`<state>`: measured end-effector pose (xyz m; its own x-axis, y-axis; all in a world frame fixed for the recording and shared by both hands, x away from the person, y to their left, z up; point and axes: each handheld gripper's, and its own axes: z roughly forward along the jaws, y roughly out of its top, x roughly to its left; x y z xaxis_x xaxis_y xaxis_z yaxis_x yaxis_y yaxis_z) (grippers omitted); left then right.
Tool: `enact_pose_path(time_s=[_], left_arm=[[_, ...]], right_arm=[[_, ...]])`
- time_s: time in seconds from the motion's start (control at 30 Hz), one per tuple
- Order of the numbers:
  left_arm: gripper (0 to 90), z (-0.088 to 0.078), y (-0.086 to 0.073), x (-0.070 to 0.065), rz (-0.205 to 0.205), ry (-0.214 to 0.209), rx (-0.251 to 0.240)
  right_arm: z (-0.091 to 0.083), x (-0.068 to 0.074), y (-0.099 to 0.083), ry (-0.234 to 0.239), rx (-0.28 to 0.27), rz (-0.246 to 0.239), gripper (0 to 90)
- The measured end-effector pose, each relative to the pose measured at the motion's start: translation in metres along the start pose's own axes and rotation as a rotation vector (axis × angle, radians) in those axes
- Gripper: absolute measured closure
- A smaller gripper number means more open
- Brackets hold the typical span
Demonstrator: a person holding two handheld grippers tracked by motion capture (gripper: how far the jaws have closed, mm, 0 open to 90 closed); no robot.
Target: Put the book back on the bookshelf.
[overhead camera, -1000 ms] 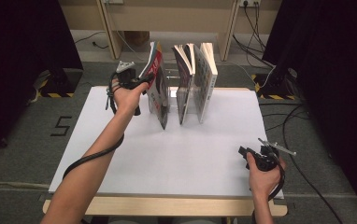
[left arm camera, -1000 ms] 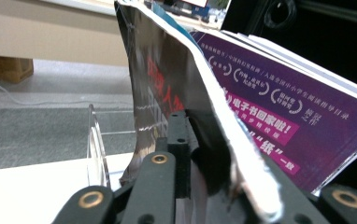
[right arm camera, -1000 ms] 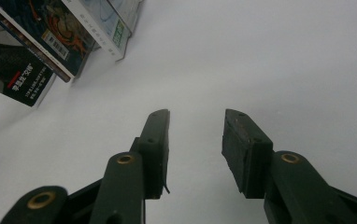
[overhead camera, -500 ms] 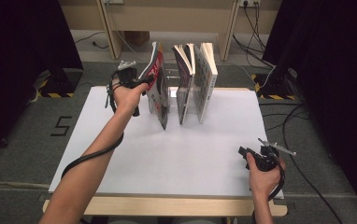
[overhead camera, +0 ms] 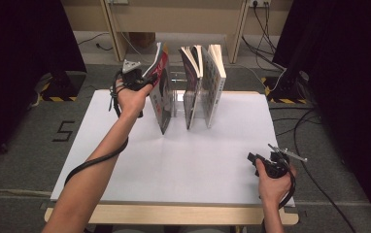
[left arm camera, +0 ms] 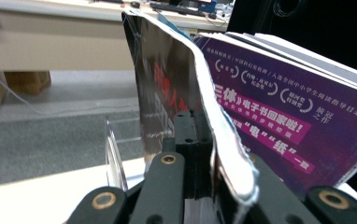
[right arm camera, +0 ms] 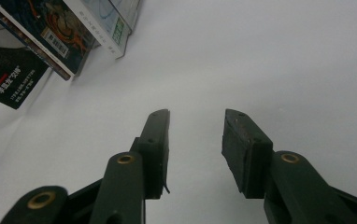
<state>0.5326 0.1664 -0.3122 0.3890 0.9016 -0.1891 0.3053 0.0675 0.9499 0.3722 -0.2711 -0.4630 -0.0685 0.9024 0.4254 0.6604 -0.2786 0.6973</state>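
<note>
Your left gripper [overhead camera: 147, 80] is clamped on the top edge of the thin, floppy red-and-black paperback book [overhead camera: 161, 97] leaning leftmost in the clear acrylic rack [left arm camera: 113, 154]; grip nearer the spine, since the cover buckles, while your right gripper [right arm camera: 195, 154] stands released.

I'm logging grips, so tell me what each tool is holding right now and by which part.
The left tool is shut on the leftmost book, at its top edge. The right tool is open, holding nothing.

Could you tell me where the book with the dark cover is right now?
In the high view it stands leftmost of the upright books, left of the purple book, its top edge clamped in the left gripper.
</note>
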Motion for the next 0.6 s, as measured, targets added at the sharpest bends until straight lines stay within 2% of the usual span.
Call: enact_pose_path(time_s=[0.07,0.2,0.27,0.33,0.4,0.43,0.5,0.6], left_arm=[[86.8,0.002,0.001,-0.001,0.023,0.014,-0.015],[86.8,0.007,0.003,-0.001,0.032,0.031,-0.049],[86.8,0.01,0.004,0.0,0.046,0.045,-0.066],[86.7,0.013,0.002,0.001,0.041,0.055,-0.065],[86.7,0.016,-0.005,0.004,0.031,0.074,-0.053],[86.6,0.016,-0.009,0.006,0.029,0.082,-0.07],[86.6,0.014,-0.01,0.008,0.013,0.095,-0.074],[86.5,0.012,-0.01,0.01,0.02,0.104,-0.072]], right_arm=[[0.0,0.0,0.0,0.001,0.003,0.0,61.7],[0.0,0.001,0.0,0.003,-0.001,0.009,61.8],[0.0,-0.001,0.001,0.003,-0.004,-0.006,61.8],[-0.001,-0.001,0.001,0.003,-0.001,0.007,61.8],[-0.001,-0.002,0.001,0.001,-0.007,-0.006,61.9],[-0.001,-0.002,0.001,0.003,-0.009,-0.003,61.9],[-0.002,-0.002,0.002,-0.003,-0.013,0.003,61.9],[-0.003,-0.003,0.002,-0.003,-0.011,-0.002,61.9]])
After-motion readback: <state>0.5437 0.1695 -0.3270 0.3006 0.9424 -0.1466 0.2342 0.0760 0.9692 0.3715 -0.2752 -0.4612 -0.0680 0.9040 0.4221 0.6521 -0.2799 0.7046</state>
